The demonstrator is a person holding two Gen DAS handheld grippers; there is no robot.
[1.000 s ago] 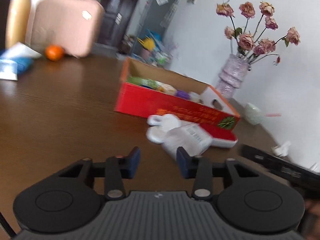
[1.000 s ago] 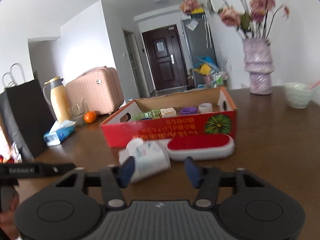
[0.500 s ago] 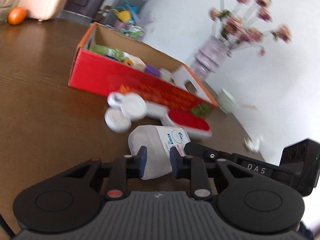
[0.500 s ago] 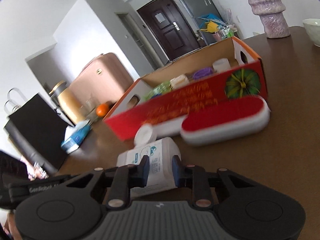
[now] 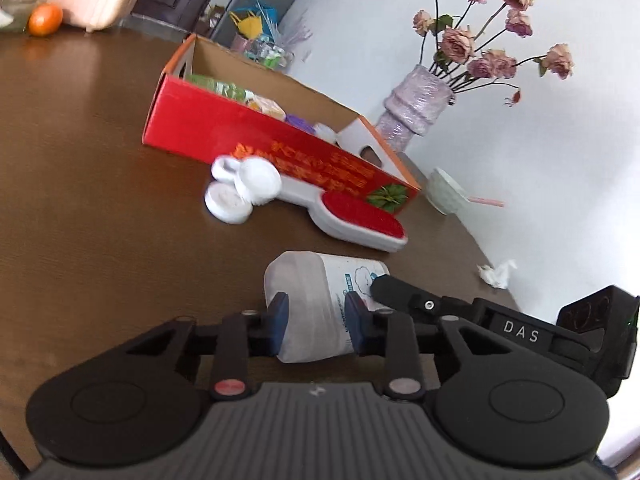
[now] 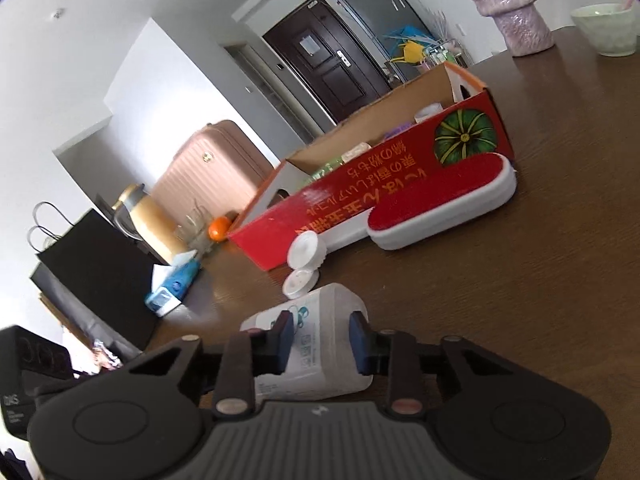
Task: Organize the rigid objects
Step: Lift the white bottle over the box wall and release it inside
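My left hand-held gripper (image 5: pixel 313 326) is clamped on the white bottle (image 5: pixel 316 300), its blue pads pressed against both sides of the body. The bottle lies on its side, raised just off the brown desk (image 5: pixel 80 208), with its printed label turned toward my right. My right hand-held gripper (image 6: pixel 319 340) is closed on the same bottle (image 6: pixel 312 344) from the other end, so I hold it between both tools; in the left view its black finger (image 5: pixel 400 292) touches the label.

Going left to right across the desk in the left view: an orange (image 5: pixel 45 19) sits far back, well apart from everything else. Nearer the middle stands the red box (image 5: pixel 248 136), open on top, with small items inside that I cannot tell apart. Just in front of it lie round white caps (image 5: pixel 242 190), touching one another. Beside them, along the box's front wall, lies a white brush with a red pad (image 5: pixel 360 220). Behind the box's right end stands a vase (image 5: pixel 416 108) of dried roses, a pale bowl (image 5: pixel 444 196) near it, and a crumpled tissue (image 5: pixel 496 274) by the wall.
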